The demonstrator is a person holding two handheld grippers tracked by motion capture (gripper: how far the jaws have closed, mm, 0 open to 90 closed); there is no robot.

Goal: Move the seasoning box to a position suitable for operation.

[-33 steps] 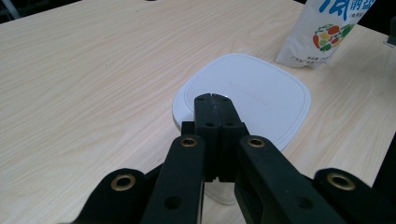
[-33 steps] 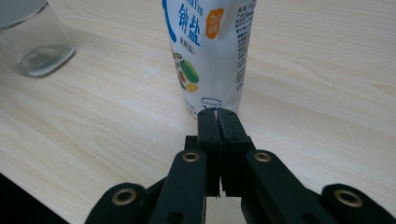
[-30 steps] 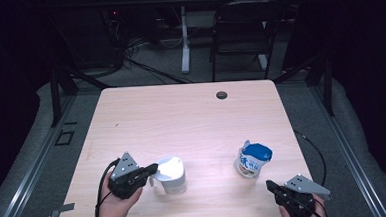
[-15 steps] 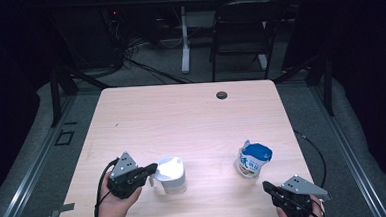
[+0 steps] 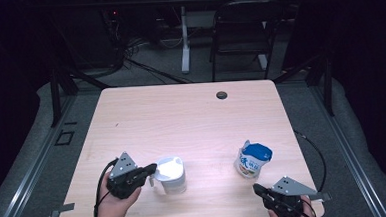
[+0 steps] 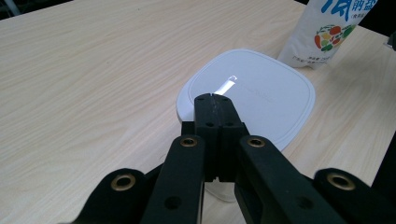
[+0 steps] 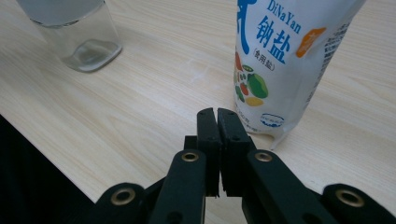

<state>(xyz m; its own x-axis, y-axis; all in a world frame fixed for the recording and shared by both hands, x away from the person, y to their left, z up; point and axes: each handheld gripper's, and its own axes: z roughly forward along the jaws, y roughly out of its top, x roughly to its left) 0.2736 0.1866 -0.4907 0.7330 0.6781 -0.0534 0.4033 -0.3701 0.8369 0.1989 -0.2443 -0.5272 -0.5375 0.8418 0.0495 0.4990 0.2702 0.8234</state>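
On your worktop [image 5: 191,113] stand one lidded clear jar [image 5: 170,174] and one salt pouch [image 5: 252,159], well apart, nothing between them. Your left hand-held gripper [image 5: 151,169], jaws together, rests over the jar's white lid [image 6: 261,93]. Your right hand-held gripper [image 5: 258,189], jaws together, has crept slightly nearer the pouch.

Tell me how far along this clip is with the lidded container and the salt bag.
Early. Nothing looks done: the white lid sits on the clear container and the salt bag stands upright. In hand: the left gripper, jaws shut, has its tips at the lid's edge. The right gripper, shut, holds nothing short of the bag. Opening and any filling remain.
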